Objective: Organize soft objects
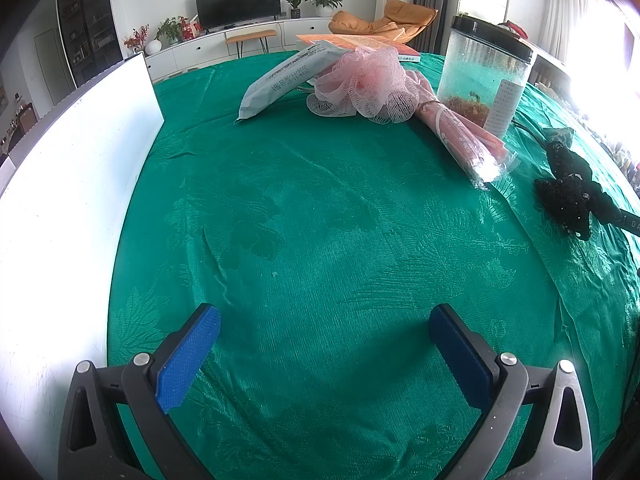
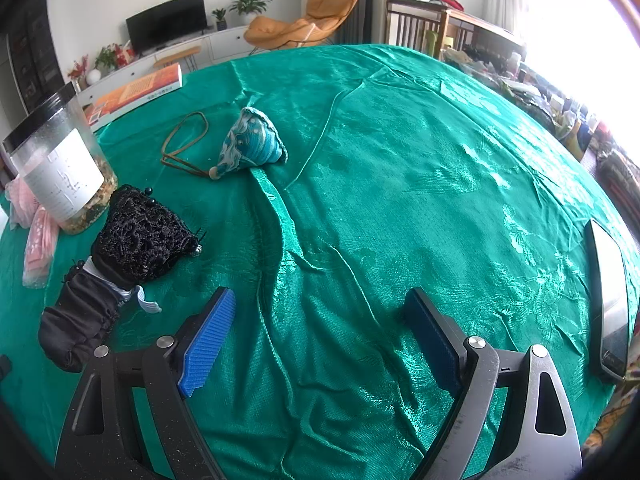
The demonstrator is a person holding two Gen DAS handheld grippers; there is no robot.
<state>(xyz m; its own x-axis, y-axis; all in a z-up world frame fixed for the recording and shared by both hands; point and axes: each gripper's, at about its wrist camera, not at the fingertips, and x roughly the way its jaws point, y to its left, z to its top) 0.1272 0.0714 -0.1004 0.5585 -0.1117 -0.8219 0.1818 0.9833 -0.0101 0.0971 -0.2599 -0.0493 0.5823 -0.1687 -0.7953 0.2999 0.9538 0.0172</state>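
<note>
My left gripper (image 1: 324, 320) is open and empty above the green tablecloth (image 1: 320, 220). Far ahead lie a pink mesh bath pouf (image 1: 366, 84), a grey wipes pack (image 1: 284, 78) and a pink packet in clear wrap (image 1: 460, 132). A black crochet pouch (image 1: 568, 192) lies at the right. My right gripper (image 2: 320, 304) is open and empty. The black crochet pouch (image 2: 140, 236) and a black fabric bag (image 2: 76, 324) lie to its left. A blue patterned cone-shaped pouch (image 2: 252, 144) with a brown cord lies farther ahead.
A white box (image 1: 72, 200) stands at the left. A clear jar with a black lid (image 1: 484, 76) stands behind the pink packet; it also shows in the right wrist view (image 2: 60, 160). An orange book (image 2: 136, 94) lies at the far edge. A dark-rimmed tray (image 2: 608, 300) sits at the right.
</note>
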